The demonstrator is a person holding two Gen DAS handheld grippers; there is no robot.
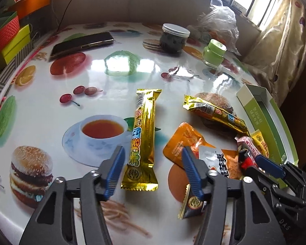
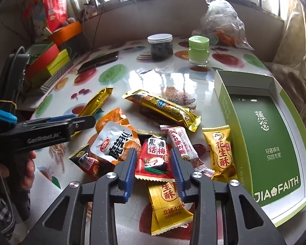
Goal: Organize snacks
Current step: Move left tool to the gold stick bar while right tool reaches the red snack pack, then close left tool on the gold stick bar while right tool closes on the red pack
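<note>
Several snack packets lie on the fruit-print table (image 1: 51, 110). A long gold bar (image 1: 143, 134) lies between my left gripper's (image 1: 153, 153) open fingers, low over the table. A second gold bar (image 2: 163, 108) lies further right, near orange packets (image 2: 112, 140). My right gripper (image 2: 154, 155) is open, its fingers either side of a red plum-candy packet (image 2: 153, 159). Yellow peanut-crisp packets (image 2: 220, 151) lie beside it. The empty green box (image 2: 265, 134) stands open at the right; it also shows in the left wrist view (image 1: 261, 110).
A dark jar with a white lid (image 1: 174, 38), a green jar (image 1: 213, 53), a phone (image 1: 81, 45) and a plastic bag (image 2: 222, 22) sit at the table's far side. Coloured boxes (image 1: 12, 40) are stacked off the left edge.
</note>
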